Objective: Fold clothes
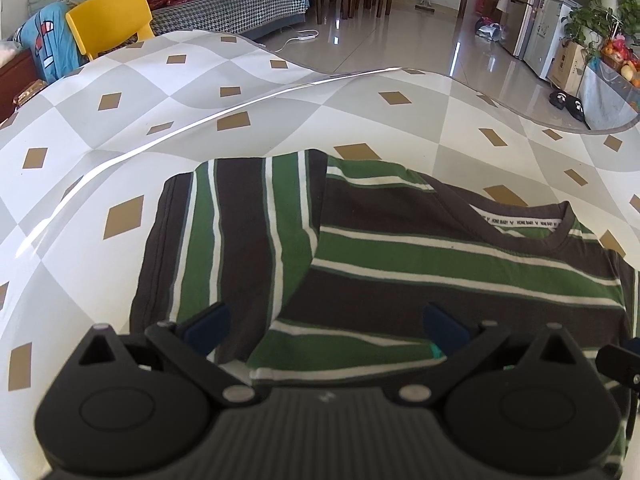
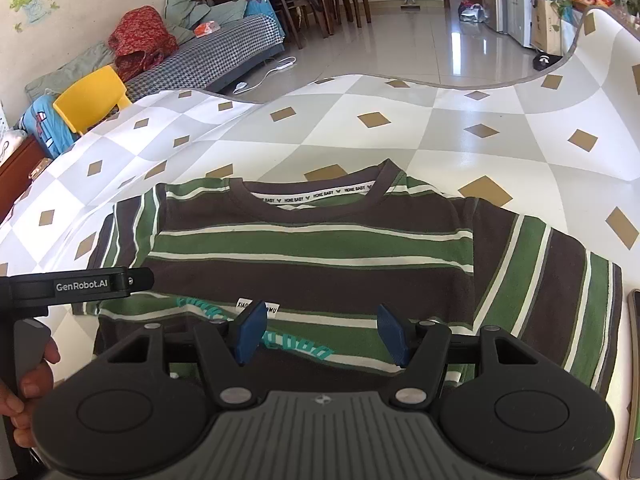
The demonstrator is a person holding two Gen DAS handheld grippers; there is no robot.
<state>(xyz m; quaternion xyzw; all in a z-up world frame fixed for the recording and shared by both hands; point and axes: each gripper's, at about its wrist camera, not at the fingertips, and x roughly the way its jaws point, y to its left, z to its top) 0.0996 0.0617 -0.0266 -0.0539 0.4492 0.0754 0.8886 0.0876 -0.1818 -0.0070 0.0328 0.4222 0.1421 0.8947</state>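
A T-shirt [image 1: 400, 248] with green, brown and white stripes lies flat on the checked tablecloth [image 1: 120, 120], collar toward the far side. In the right wrist view the shirt [image 2: 320, 240] has its lower part folded up, so teal print and a small label show near the fold. My left gripper [image 1: 326, 330] hangs open just above the shirt's left side, near the sleeve, with nothing pinched. My right gripper [image 2: 323, 334] is open over the folded edge, its blue pads clear of the cloth. A hand [image 2: 28, 392] holds the left tool at the left edge.
The tablecloth [image 2: 480, 112] ends in a curved edge at the far side, with shiny floor beyond. A yellow chair [image 1: 110, 20] and a sofa [image 2: 224, 52] stand at the back left. A flat dark device [image 2: 634, 360] lies at the right edge.
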